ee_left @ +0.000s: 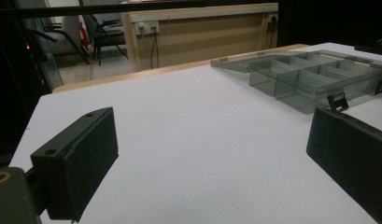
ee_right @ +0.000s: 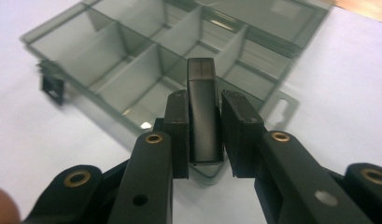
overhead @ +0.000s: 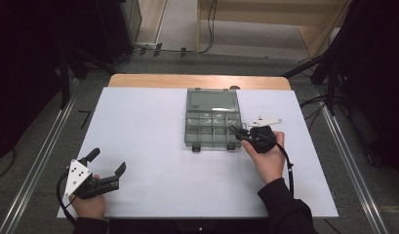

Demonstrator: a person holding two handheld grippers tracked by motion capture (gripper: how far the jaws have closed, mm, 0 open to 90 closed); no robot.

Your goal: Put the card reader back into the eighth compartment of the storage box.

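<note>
Meanwhile the right gripper pinches a latch at the organizer box edge; the left gripper rests spread over bare table.

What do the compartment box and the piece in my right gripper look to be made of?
The compartment box looks like smoky, see-through hard plastic: the white table shows through its glossy walls and dividers. The small black piece held in the right gripper looks like smooth, slightly shiny black plastic, though painted metal can't be ruled out.
</note>
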